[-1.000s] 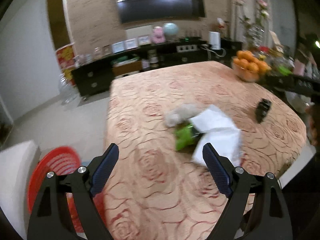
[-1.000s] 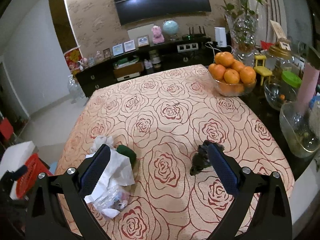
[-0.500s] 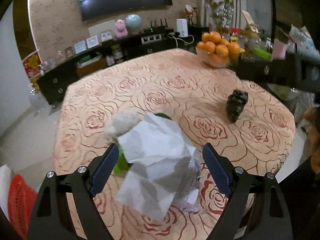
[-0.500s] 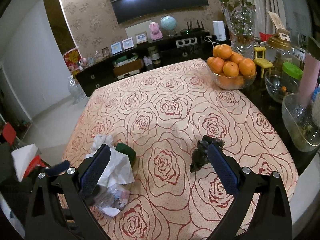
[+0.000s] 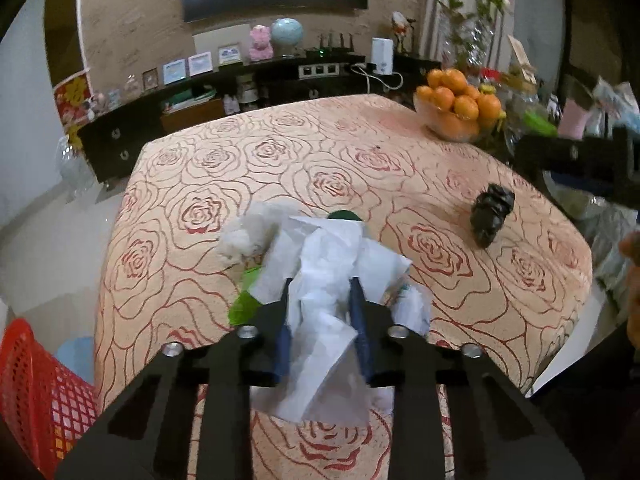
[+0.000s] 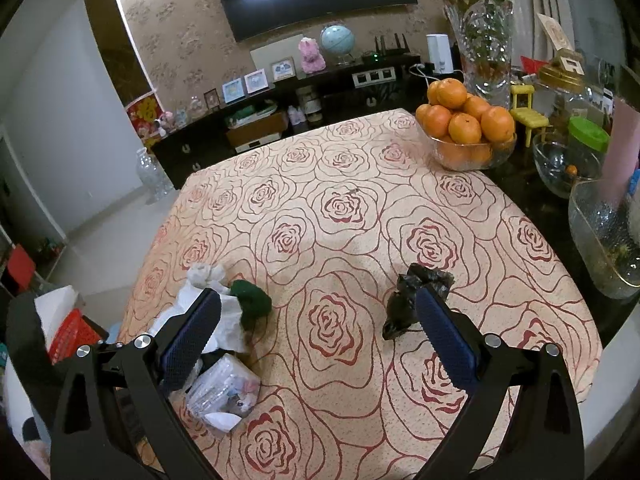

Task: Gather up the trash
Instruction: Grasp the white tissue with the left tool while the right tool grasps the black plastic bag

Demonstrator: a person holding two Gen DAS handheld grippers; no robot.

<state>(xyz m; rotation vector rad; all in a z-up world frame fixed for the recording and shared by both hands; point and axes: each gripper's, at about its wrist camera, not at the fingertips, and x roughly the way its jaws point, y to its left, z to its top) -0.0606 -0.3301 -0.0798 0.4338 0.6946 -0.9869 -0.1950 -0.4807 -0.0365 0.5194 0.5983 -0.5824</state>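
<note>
My left gripper (image 5: 320, 300) is shut on a crumpled white paper (image 5: 332, 268) at the near left of the rose-patterned table (image 5: 320, 152). Around it lie a white tissue wad (image 5: 248, 232), a green wrapper (image 5: 248, 304) and a dark green ball (image 6: 252, 300). A clear plastic packet (image 6: 224, 392) lies at the table's near edge. A crumpled black bag (image 5: 490, 214) lies to the right, and also shows in the right wrist view (image 6: 412, 300). My right gripper (image 6: 316, 328) is open and empty above the table, its right finger beside the black bag.
A red basket (image 5: 36, 384) stands on the floor left of the table. A bowl of oranges (image 6: 466, 132), glass bowls (image 6: 560, 160) and a vase (image 6: 484, 44) stand at the far right. A dark sideboard (image 6: 280, 120) runs along the back wall.
My left gripper has swung from the basket side to the trash pile and closed on the white paper. My right gripper has stayed open and shifted slightly nearer the black bag.
</note>
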